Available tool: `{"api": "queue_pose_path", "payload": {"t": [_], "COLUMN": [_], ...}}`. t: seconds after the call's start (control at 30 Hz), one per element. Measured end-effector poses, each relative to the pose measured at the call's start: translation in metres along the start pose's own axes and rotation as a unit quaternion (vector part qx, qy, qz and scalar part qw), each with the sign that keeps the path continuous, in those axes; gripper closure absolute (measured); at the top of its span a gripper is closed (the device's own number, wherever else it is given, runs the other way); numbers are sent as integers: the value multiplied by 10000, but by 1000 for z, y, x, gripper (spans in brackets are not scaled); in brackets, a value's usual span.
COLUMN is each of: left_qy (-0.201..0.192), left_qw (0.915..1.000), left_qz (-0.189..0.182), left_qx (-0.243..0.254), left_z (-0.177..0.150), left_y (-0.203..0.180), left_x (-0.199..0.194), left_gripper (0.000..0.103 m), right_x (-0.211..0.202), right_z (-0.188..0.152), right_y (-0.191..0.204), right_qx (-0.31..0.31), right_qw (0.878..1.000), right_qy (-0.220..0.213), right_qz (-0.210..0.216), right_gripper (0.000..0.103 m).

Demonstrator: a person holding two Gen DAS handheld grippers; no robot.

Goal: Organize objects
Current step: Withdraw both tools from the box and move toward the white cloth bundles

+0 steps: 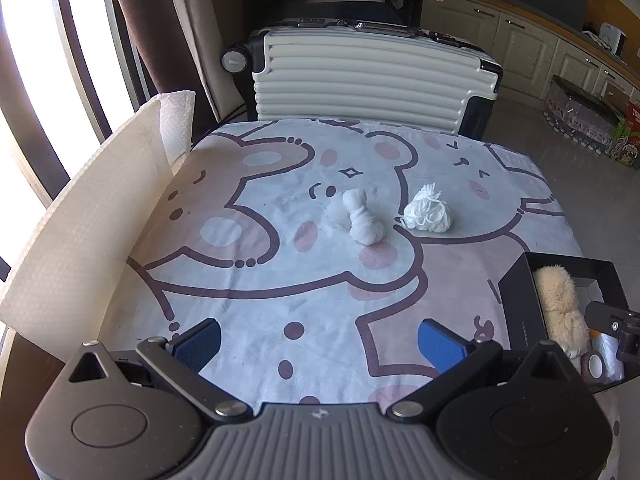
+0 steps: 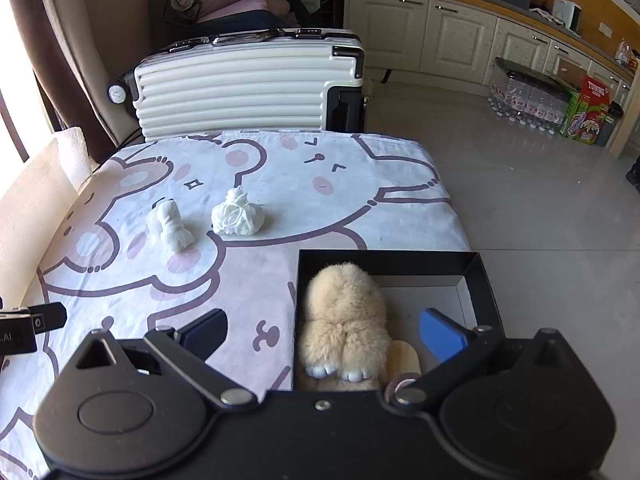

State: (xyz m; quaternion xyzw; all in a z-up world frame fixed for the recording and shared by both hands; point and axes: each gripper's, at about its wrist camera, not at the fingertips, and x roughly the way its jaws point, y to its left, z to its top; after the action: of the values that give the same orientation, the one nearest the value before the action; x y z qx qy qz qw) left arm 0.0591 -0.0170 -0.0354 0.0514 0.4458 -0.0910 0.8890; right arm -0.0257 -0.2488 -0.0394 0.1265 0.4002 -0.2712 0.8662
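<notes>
A knotted white cloth bundle (image 1: 360, 216) and a white yarn ball (image 1: 427, 212) lie mid-table on the cartoon-bear tablecloth (image 1: 280, 280); both also show in the right wrist view as bundle (image 2: 171, 226) and yarn (image 2: 237, 216). A black box (image 2: 474, 280) at the table's right edge holds a beige plush toy (image 2: 344, 320); the box (image 1: 516, 300) and the plush (image 1: 558, 304) also show in the left wrist view. My left gripper (image 1: 320, 344) is open and empty, well short of the bundle. My right gripper (image 2: 323, 336) is open, hovering over the box and plush.
A white ribbed suitcase (image 1: 368, 76) stands behind the table. A paper towel sheet (image 1: 80, 240) rises along the left edge. Cabinets (image 2: 460, 36), bottled water packs and a carton (image 2: 588, 112) stand on the floor to the right. Curtains (image 1: 132, 20) hang at left.
</notes>
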Motion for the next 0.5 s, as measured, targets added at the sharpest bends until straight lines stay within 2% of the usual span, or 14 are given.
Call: {"api": "queue_pose_path", "payload": {"t": [0.5], "left_qy": [-57], "left_qw": [9999], "left_qz": [-49], "left_qx": [-140], "left_z": [1], "left_y": [10], "left_x": [-4], "left_gripper": [0], "right_x": [1], "right_z": [2], "right_y": [5], "right_qx": [8], "right_qw": [10000], "right_qy": [-3], "right_qz": [30], "right_gripper": [0]}}
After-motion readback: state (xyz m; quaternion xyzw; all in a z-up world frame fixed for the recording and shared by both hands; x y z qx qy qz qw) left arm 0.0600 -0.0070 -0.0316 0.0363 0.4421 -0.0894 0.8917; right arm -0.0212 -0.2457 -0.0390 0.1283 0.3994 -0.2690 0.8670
